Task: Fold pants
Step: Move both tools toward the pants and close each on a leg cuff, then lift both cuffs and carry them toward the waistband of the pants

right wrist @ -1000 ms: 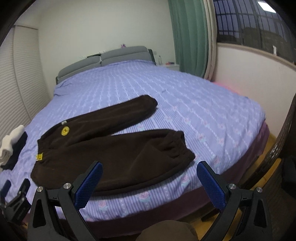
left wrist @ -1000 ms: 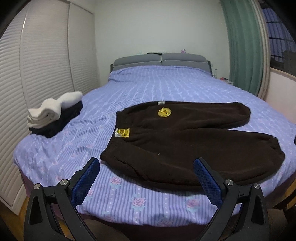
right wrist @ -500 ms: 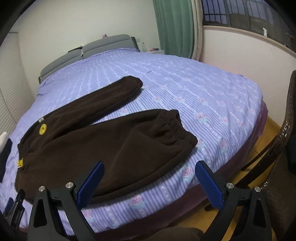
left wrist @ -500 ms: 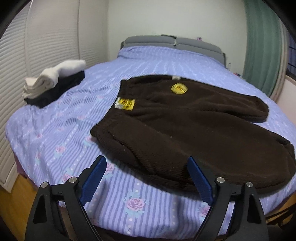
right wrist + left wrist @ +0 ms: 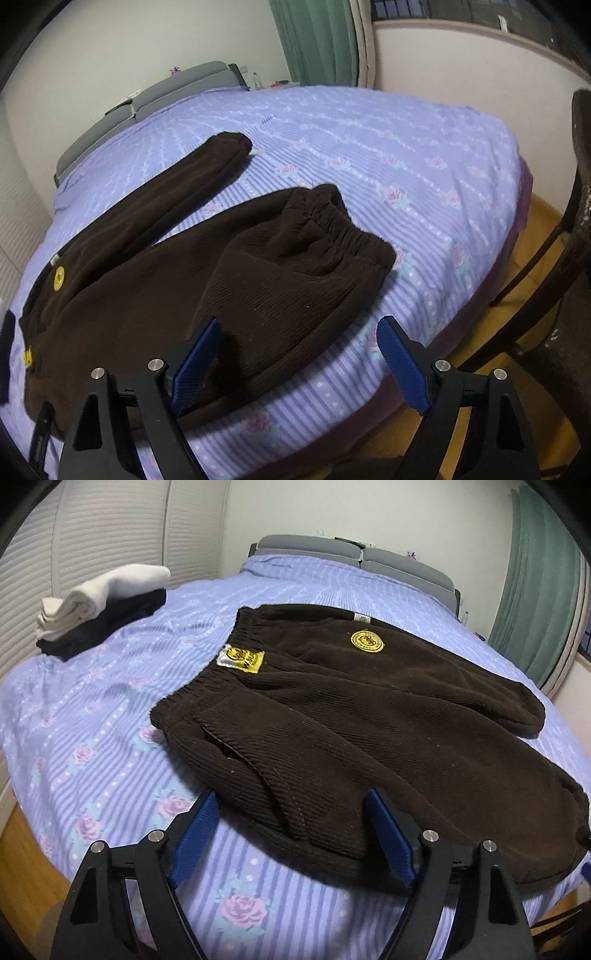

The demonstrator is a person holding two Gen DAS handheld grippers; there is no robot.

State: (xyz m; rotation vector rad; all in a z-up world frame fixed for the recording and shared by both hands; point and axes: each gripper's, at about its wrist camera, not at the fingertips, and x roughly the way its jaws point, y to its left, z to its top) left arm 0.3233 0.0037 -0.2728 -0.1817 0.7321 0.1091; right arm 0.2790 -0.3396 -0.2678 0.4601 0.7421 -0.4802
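Dark brown corduroy pants (image 5: 369, 716) lie spread flat on the bed, waistband to the left with a yellow tag (image 5: 242, 659) and a round yellow patch (image 5: 366, 640). The two legs splay apart toward the right. My left gripper (image 5: 295, 834) is open and empty, just above the near edge of the pants by the waist and hip. My right gripper (image 5: 301, 363) is open and empty, over the near leg (image 5: 280, 280) close to its gathered cuff (image 5: 343, 229). The far leg (image 5: 192, 173) lies toward the headboard.
The bed has a purple striped floral sheet (image 5: 92, 716) and a grey headboard (image 5: 354, 554). A stack of folded white and black clothes (image 5: 99, 605) sits at the left edge. Closet doors stand left, a green curtain (image 5: 317, 40) behind, a dark wicker chair (image 5: 576, 258) at right.
Both grippers have moved forward and down toward the pants, which now fill more of each view. Both stay open. The pants have not moved.
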